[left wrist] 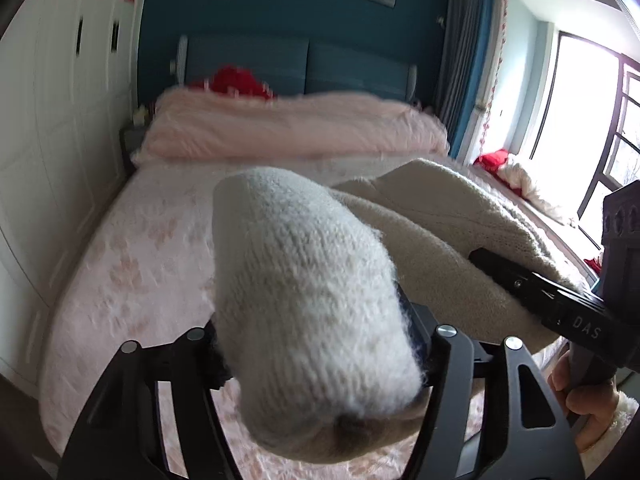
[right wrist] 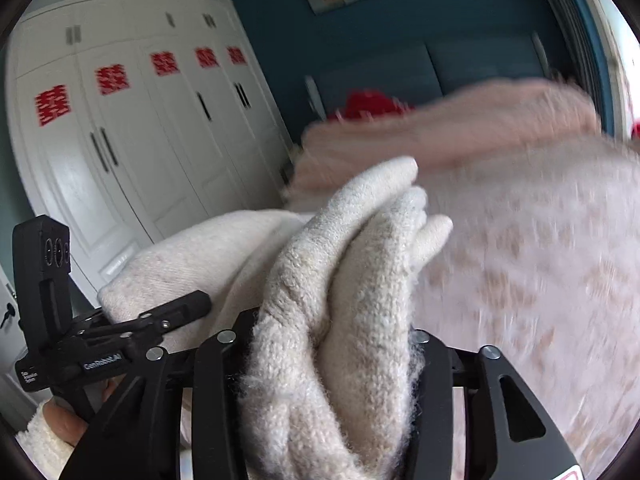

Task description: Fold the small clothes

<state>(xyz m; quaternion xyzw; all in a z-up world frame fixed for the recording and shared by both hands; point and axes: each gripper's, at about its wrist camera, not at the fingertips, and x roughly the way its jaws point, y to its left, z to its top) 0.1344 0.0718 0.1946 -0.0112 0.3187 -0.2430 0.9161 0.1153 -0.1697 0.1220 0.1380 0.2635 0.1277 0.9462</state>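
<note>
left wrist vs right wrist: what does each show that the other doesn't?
Left wrist only: the bright window with red and white items on its sill, and the right gripper reaching in, shut on the cream sweater.

Right wrist only: the left gripper from the side and more of the white wardrobe doors with red stickers.

Both: each camera's own jaws closed on sweater knit, the pink bed, the folded pink blanket and the blue headboard.
</note>
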